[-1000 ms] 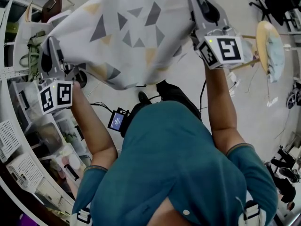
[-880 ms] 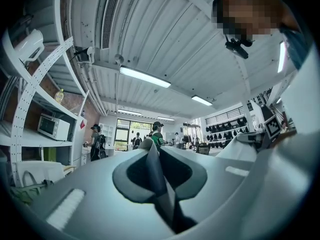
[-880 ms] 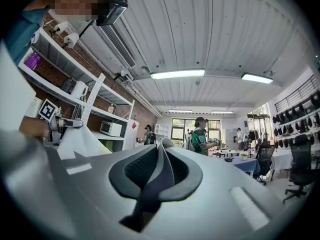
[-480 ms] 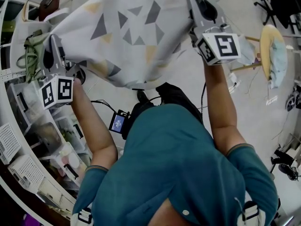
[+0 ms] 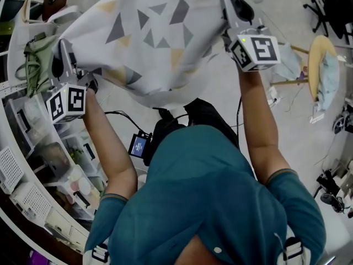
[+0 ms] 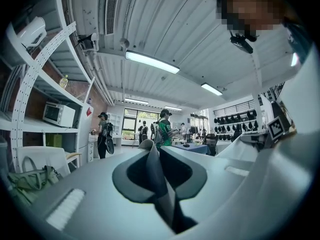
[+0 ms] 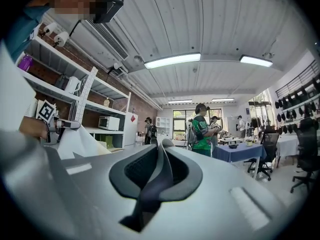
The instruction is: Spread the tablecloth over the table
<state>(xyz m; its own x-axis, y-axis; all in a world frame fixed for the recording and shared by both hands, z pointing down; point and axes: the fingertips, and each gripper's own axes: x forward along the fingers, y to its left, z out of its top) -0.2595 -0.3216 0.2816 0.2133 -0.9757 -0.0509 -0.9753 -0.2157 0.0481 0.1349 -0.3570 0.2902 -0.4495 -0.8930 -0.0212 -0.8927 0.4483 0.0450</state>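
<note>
In the head view, the tablecloth point(image 5: 154, 37), pale with grey and yellowish triangles, hung in the air in front of the person, stretched between the two tools over bare floor, its lower edge sagging toward the person's body. The left tool point(image 5: 62, 54) gripped the left edge near the shelves point(image 5: 22, 148) and a green bag point(image 5: 33, 65), while the right tool point(image 5: 231, 10) gripped the opposite edge, with a round-topped stool point(image 5: 320, 65) well off to the right. No worktop showed under the cloth in this view. In the left gripper view, that tool's jaws stood nearly together with a thin fold of the tablecloth point(image 6: 155, 179) pinched upright between the pads, and the rest of the cloth swept off to the right as a pale sheet. In the right gripper view, those jaws were likewise closed down on a narrow fold of the tablecloth point(image 7: 157, 179), with the sheet running off to the left. Judging by this, the step in hand was carrying the opened cloth to the worktop. To do it well, both pinches would need to stay firm. The tools should be kept well apart and level with each other so the cloth stays flat, and the far edge should go over the worktop first, before the near edge is lowered.
</note>
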